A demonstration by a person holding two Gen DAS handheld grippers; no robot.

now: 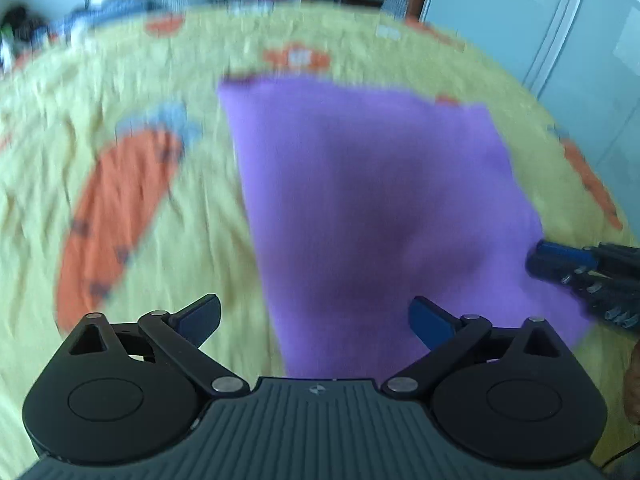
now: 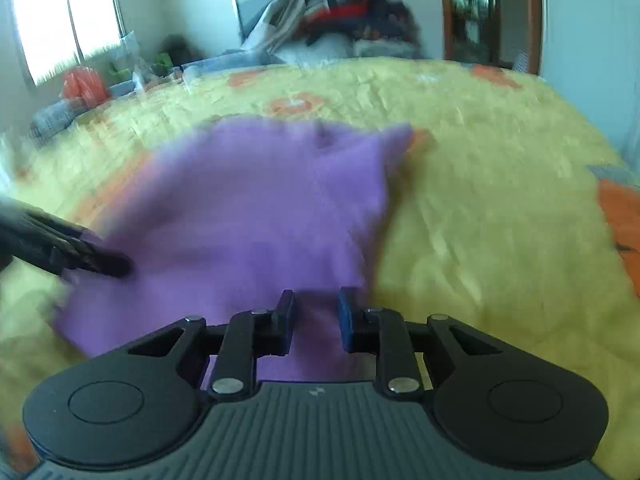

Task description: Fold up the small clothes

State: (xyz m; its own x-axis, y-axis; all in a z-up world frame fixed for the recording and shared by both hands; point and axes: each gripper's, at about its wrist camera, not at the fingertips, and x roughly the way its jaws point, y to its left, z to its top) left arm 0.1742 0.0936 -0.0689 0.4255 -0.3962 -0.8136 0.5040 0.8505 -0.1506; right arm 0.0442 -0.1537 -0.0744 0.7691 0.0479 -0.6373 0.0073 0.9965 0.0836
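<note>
A purple cloth [image 1: 372, 208] lies spread on the yellow bed cover [image 1: 140, 60], blurred by motion. My left gripper [image 1: 316, 320] is wide open, low over the cloth's near left edge; one finger stands over the cover and the other over the cloth, with nothing held. In the right wrist view the same cloth [image 2: 256, 208] reaches right up to my right gripper [image 2: 316, 318]. Its fingers [image 2: 286, 320] stand a narrow gap apart, and purple fabric shows through the gap. The right gripper [image 1: 560, 264] also shows at the cloth's right edge, and the left gripper [image 2: 80, 256] at its left edge.
The cover carries orange carrot prints [image 1: 116, 216]. A heap of clothes and bags [image 2: 332, 20] lies at the bed's far end. A window [image 2: 60, 20] is at the left, a wooden door frame [image 2: 492, 12] at the back, and white wardrobe doors [image 1: 540, 28] at the right.
</note>
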